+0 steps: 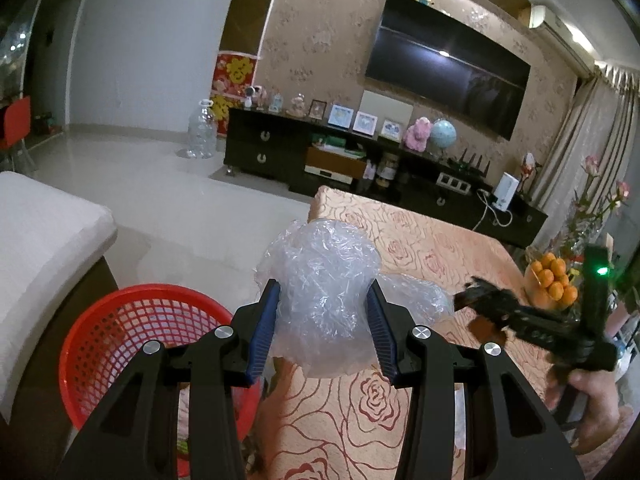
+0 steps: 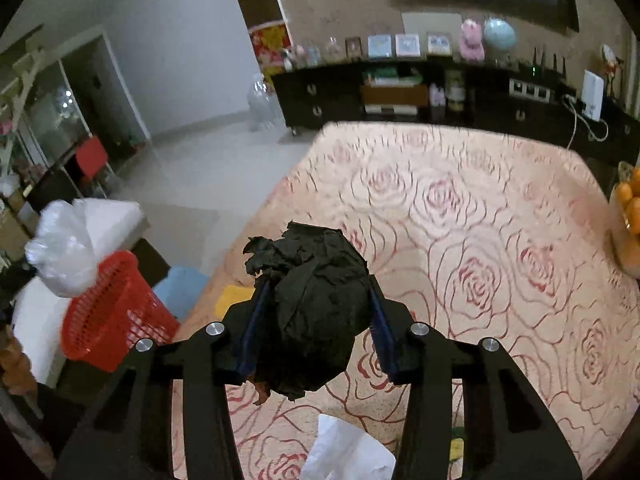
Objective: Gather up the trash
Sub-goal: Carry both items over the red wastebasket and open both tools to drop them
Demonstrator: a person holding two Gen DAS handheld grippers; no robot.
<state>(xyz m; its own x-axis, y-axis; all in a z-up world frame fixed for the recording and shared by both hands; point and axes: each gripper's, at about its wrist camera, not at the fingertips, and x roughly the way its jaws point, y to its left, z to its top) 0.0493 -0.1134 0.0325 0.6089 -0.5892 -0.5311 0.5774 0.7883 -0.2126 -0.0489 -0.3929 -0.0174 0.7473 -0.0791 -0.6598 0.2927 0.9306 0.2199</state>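
My left gripper (image 1: 323, 294) is shut on a crumpled clear plastic bag (image 1: 320, 280), held above the table's left edge. A red mesh basket (image 1: 132, 344) stands on the floor just below and to its left. My right gripper (image 2: 316, 298) is shut on a crumpled black paper wad (image 2: 314, 304), lifted over the rose-patterned tablecloth (image 2: 480, 240). In the left wrist view the right gripper (image 1: 480, 300) shows blurred at the right, held by a hand (image 1: 592, 396). The right wrist view shows the clear bag (image 2: 64, 248) hanging over the red basket (image 2: 112, 316).
A white crumpled tissue (image 2: 344, 452) lies on the table near its front edge. A bowl of oranges (image 1: 554, 284) stands at the table's right side. A white cushioned seat (image 1: 44, 240) sits left of the basket. A dark TV cabinet (image 1: 320, 152) lines the far wall.
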